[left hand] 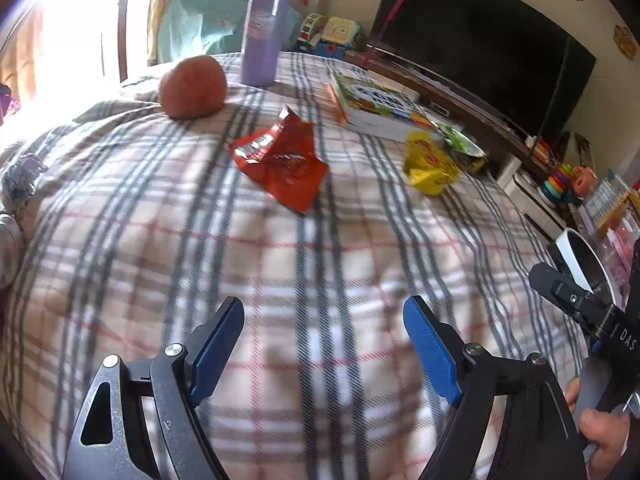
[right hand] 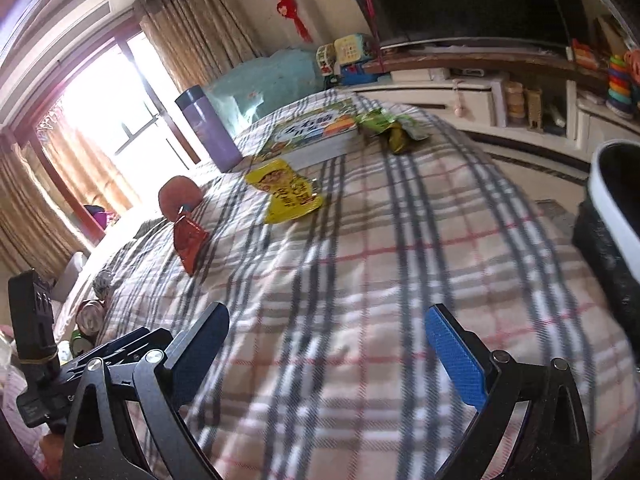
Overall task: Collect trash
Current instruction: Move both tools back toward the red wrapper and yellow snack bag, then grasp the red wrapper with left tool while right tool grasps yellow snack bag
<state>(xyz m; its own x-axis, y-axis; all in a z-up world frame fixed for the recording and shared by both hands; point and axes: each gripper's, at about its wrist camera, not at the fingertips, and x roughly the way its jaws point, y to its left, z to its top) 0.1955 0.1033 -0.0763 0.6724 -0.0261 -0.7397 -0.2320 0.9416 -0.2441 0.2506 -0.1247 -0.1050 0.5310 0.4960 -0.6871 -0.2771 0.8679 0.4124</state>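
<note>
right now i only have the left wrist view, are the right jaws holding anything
Observer: No. The right gripper has its jaws open above the plaid blanket, with nothing between them.
Operator: ok, what's the green bit behind the yellow wrapper
Observer: A crumpled green wrapper, lying on the blanket right beside the book, well apart from the yellow wrapper.

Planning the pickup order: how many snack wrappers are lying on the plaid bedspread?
3. The red wrapper lies mid-bed near the orange fruit; the yellow wrapper sits just in front of the book; the green wrapper lies beside the book. Others may be hidden out of frame.
</note>
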